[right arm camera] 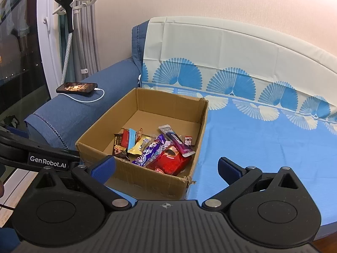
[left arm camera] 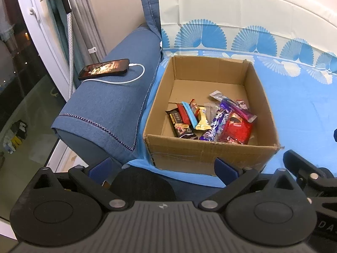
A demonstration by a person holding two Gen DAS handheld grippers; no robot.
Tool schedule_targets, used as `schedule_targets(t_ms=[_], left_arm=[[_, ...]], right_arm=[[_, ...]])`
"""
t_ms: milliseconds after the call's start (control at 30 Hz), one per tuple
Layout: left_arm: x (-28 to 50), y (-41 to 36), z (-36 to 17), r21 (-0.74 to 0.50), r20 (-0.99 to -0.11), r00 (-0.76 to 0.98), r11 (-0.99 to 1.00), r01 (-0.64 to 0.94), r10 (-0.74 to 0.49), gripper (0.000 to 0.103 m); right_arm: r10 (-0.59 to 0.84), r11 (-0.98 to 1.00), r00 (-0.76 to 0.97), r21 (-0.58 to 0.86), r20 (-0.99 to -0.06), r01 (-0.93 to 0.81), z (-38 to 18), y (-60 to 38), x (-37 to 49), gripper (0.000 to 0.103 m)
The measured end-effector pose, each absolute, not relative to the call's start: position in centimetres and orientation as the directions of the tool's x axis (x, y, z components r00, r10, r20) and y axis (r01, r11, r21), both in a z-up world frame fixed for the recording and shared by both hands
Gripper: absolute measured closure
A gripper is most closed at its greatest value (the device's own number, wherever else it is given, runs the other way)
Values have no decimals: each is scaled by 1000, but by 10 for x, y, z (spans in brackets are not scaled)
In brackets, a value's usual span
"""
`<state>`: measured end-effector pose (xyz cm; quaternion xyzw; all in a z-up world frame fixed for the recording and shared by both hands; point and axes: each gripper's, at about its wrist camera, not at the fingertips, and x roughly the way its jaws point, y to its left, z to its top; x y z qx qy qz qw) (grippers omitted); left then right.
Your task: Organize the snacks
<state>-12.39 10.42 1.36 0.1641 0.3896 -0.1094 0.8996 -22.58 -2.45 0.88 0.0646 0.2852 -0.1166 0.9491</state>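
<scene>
Left gripper point(left arm camera: 163, 169): nearest item, jaws spread wide, nothing between its blue pads, hovering just short of the cardboard box's near wall; right gripper point(right arm camera: 166, 166): likewise spread and empty, poised at the box's near right corner.

Cardboard box point(left arm camera: 210, 149): open-topped, the landmark; sits on a blue fan-print sheet point(left arm camera: 299, 105), against the sofa's blue-covered armrest point(left arm camera: 109, 97) on its left.

Snacks, all inside the box, heaped toward its near wall, far half of the floor bare:
- red pouch point(left arm camera: 237, 129), near right, lying flat;
- purple wrapped bar point(left arm camera: 217, 124), left of the pouch, long axis running near-to-far;
- yellow-white bar point(left arm camera: 201, 119), light-blue stick point(left arm camera: 190, 113), red bar point(left arm camera: 182, 113) and dark chocolate bars point(left arm camera: 179, 124), further left, fanned roughly near-to-far;
- magenta-purple long pack point(left arm camera: 238, 109), behind the pouch, long axis slanting from far-left to near-right;
- small sachet point(left arm camera: 242, 104) beside it.

Smartphone point(left arm camera: 104, 68) with white cable: on the armrest, well apart from the box.

Step in hand, by judgement: no loose snack visible outside the box, so gathering appears finished or sorting about to start; next move calls for lowering one gripper over the near wall and closing across a bar's short axis.
</scene>
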Motion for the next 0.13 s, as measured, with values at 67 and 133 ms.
schedule_targets(t_ms=[67, 133], left_arm=[[-123, 105, 11, 206, -743, 666, 926, 317, -62, 0], [-122, 105, 10, 205, -749, 660, 927, 314, -58, 0]], right_arm=[[-180, 965, 811, 61, -557, 257, 8, -25, -225, 0], [-172, 965, 814, 71, -555, 252, 8, -27, -225, 0]])
